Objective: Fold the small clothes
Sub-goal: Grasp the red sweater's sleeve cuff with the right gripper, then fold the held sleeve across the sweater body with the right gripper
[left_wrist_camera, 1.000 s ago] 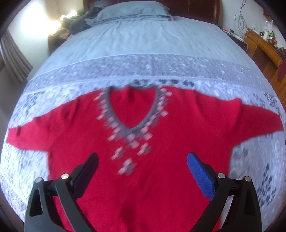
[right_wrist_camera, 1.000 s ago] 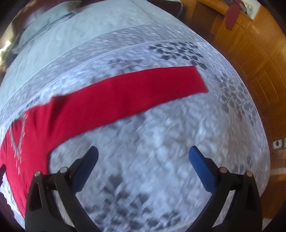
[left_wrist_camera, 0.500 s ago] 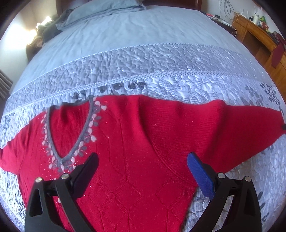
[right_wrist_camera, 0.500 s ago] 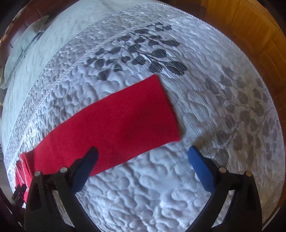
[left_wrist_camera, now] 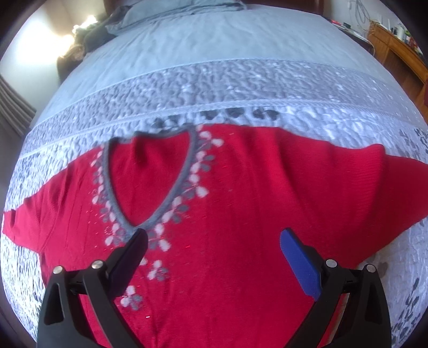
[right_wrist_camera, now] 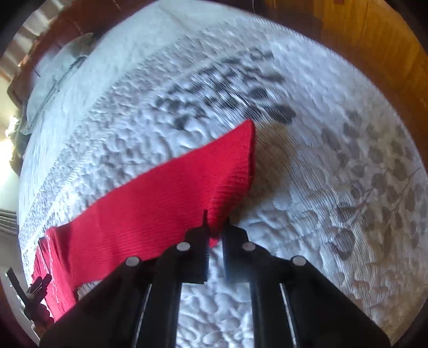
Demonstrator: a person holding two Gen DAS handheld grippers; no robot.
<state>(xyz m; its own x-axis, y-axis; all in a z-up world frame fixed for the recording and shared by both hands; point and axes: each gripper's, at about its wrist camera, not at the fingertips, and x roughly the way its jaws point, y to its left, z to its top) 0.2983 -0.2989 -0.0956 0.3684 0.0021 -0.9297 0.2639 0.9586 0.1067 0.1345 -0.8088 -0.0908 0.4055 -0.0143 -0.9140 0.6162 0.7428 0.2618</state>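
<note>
My right gripper (right_wrist_camera: 215, 227) pinches the sweater's (left_wrist_camera: 227, 214) cuff (right_wrist_camera: 235, 171) off the bed (left_wrist_camera: 214, 53); left gripper (left_wrist_camera: 214, 246) gapes wide above its chest. A shallow bite (only the corner) may slip mid-fold.

quilted bed (left_wrist_camera: 240, 88), red sweater (left_wrist_camera: 240, 214), seemingly pillows (left_wrist_camera: 182, 8)

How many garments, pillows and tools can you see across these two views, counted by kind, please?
Red sweater laid on the bed: 1
Grey pillow at the head of the bed: 1
Tools: 2, the left tool open over the sweater, the right tool shut on the sleeve cuff
Total: 4
</note>
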